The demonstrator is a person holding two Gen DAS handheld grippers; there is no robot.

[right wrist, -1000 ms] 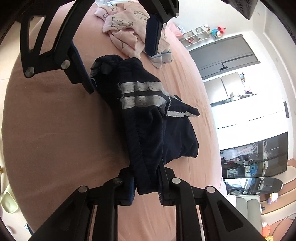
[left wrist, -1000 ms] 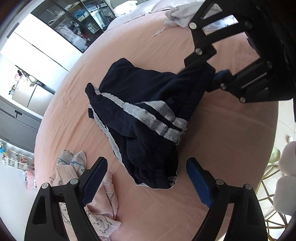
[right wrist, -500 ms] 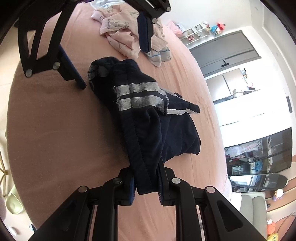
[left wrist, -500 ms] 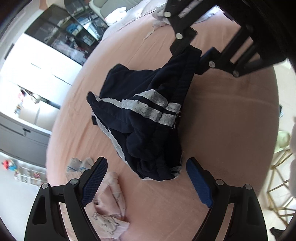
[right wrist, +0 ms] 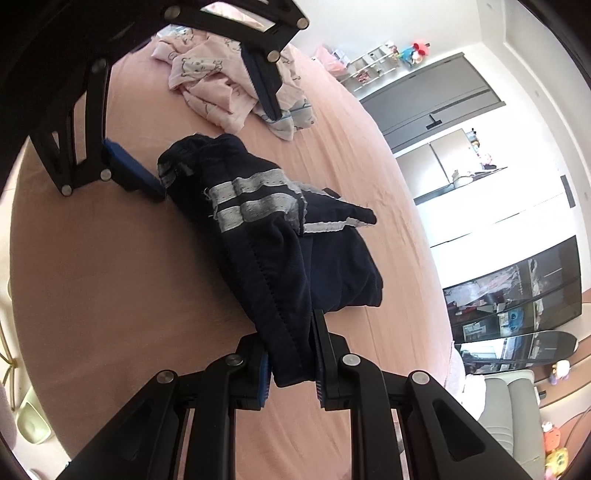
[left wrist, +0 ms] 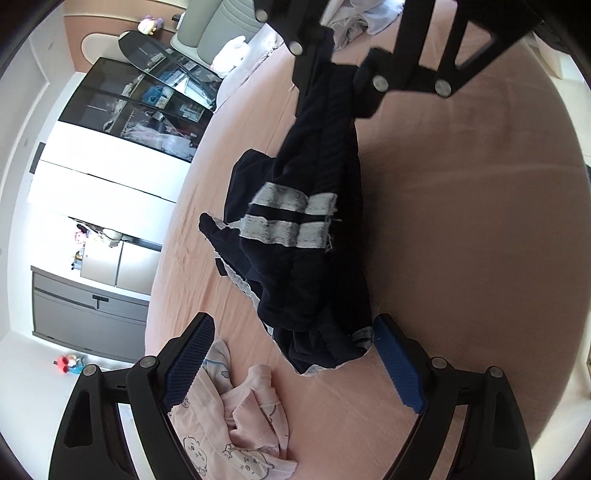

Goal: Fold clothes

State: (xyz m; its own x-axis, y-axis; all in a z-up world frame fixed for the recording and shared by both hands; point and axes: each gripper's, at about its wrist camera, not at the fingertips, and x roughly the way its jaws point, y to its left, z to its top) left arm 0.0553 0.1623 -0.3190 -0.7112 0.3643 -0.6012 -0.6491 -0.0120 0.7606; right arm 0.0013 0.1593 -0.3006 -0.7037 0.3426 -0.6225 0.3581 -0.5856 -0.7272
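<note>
A navy garment with two grey stripes lies crumpled on the pink bed. My right gripper is shut on one end of it and holds that end lifted; it shows at the top of the left wrist view. The garment shows in the right wrist view too. My left gripper is open, its blue pads on either side of the garment's other end, the right pad close against the cloth. In the right wrist view it sits at the garment's far end.
A pink printed garment lies crumpled by my left gripper, also in the right wrist view. A white garment lies at the bed's far end. Cabinets and a glass-door wardrobe stand beside the bed.
My right gripper has lifted its end of the navy garment, stretching it out. My left gripper has moved in around the other end.
</note>
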